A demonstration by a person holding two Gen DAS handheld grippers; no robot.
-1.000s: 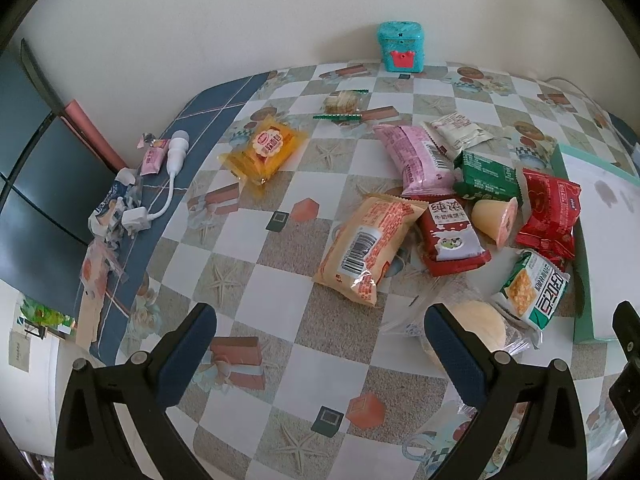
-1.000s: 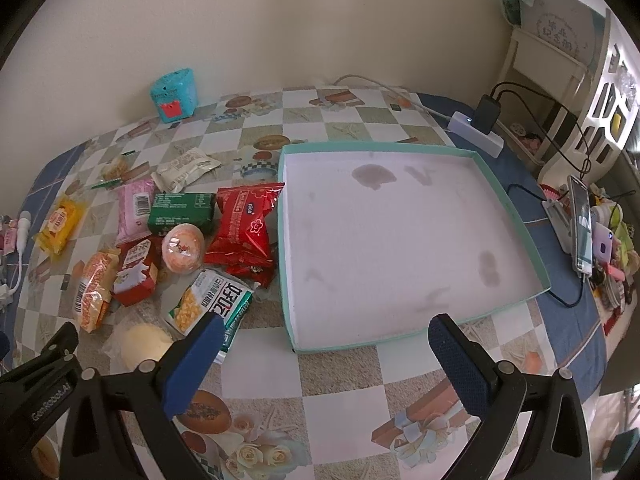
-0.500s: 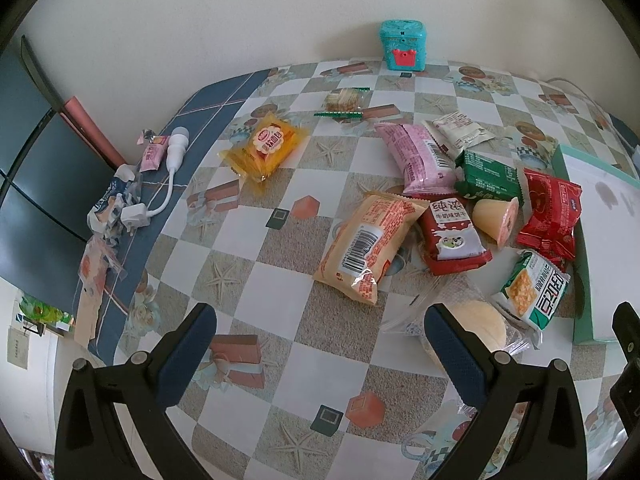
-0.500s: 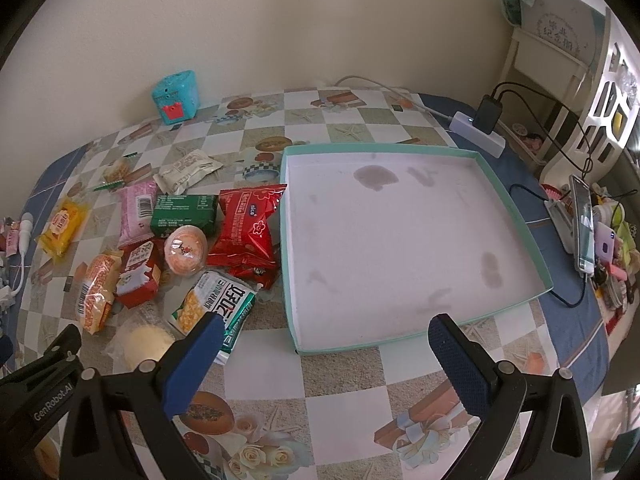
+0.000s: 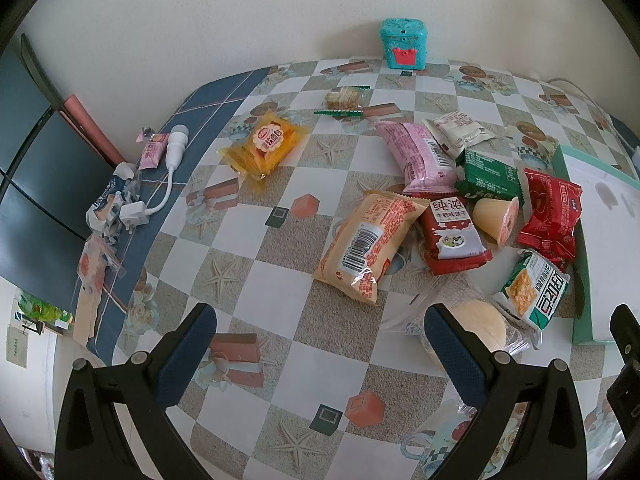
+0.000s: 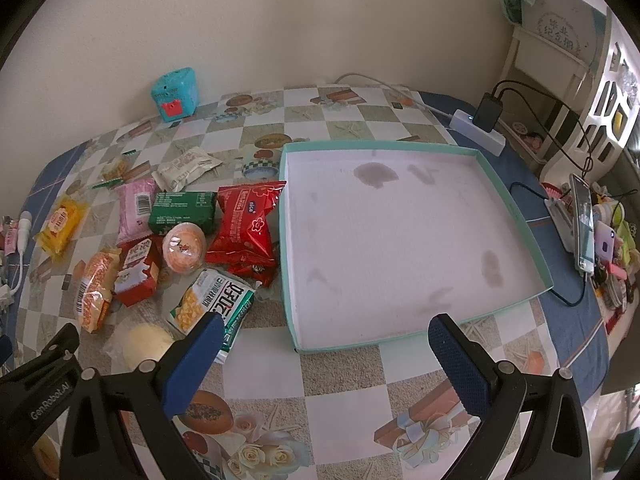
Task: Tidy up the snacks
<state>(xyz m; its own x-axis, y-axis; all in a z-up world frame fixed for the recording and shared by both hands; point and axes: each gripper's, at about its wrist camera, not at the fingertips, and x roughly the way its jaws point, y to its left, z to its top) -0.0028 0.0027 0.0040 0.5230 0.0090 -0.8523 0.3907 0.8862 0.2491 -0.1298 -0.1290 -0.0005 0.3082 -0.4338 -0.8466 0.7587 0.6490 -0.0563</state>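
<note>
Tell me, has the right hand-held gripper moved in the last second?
Yes, slightly. The right hand-held gripper has drifted left: the teal tray and teal box sit a little further right in its view than before.

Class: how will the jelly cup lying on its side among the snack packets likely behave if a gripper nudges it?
The jelly cup is tapered and on its side, so it would probably roll in a curve. Its smooth plastic may slip between fingers. The film lid looks thin, perhaps easily punctured.
</note>
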